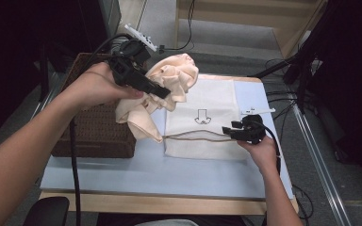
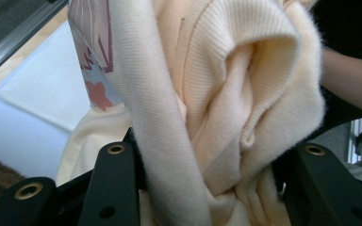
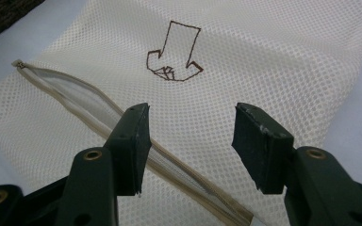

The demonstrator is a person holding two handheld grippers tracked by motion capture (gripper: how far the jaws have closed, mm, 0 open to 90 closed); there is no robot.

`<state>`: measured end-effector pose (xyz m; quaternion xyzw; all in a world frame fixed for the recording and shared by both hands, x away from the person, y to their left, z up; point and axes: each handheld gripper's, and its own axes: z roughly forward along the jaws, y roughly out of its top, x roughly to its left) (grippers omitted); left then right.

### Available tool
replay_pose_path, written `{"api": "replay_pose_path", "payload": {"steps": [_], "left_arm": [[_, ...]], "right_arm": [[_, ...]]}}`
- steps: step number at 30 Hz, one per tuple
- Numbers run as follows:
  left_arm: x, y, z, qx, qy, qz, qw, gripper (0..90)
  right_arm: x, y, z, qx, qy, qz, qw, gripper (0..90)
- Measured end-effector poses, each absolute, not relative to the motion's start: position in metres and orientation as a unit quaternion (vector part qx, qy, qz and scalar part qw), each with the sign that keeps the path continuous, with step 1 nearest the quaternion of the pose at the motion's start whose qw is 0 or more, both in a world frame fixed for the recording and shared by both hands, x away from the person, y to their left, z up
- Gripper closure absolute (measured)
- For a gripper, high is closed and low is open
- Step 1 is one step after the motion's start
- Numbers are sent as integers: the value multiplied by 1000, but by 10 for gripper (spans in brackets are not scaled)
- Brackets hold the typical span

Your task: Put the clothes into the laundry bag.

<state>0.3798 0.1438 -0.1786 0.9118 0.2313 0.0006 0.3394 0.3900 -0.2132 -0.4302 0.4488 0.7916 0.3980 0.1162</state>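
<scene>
A cream knit garment point(image 1: 167, 87) hangs bunched in the air over the left half of the table, my left gripper point(image 1: 162, 92) shut on it. In the left gripper view the ribbed garment point(image 2: 217, 94) bulges between the two black jaws. A white mesh laundry bag point(image 1: 207, 113) with a brown arrow mark point(image 1: 201, 117) lies flat on the table, its zipper point(image 1: 193, 137) partly open. My right gripper point(image 1: 227, 132) hovers open just over the bag's zipper edge; the right gripper view has the zipper point(image 3: 122, 136) running under the jaws and the arrow mark point(image 3: 173, 52) beyond.
A dark woven basket point(image 1: 94, 127) stands at the table's left, under the hanging garment. The pale blue tabletop point(image 1: 169, 172) reaches the wooden front edge. Tripod legs and cables point(image 1: 292, 70) stand at the right, beyond the table.
</scene>
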Motion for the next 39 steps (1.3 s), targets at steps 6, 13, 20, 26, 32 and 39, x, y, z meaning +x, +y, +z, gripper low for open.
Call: {"api": "replay_pose_path", "payload": {"steps": [6,13,20,26,32,39], "left_arm": [[364,124,-180,916,205,-9,346,537],[349,107,-200,917,187,-26,350,535],[340,99,-226,917,181,-47,353,532],[336,91,-245,916,177,-59,355,529],[330,86,-262,917,180,-56,350,520],[325,81,-282,913,186,-73,355,520]], "right_arm": [[389,-215,-429,451,790,399,116,487],[387,-215,-429,448,790,400,121,497],[386,-215,-429,448,791,399,121,499],[386,-215,-430,446,792,398,122,499],[385,-216,-430,446,792,399,121,496],[385,-216,-431,443,793,400,122,496]]}}
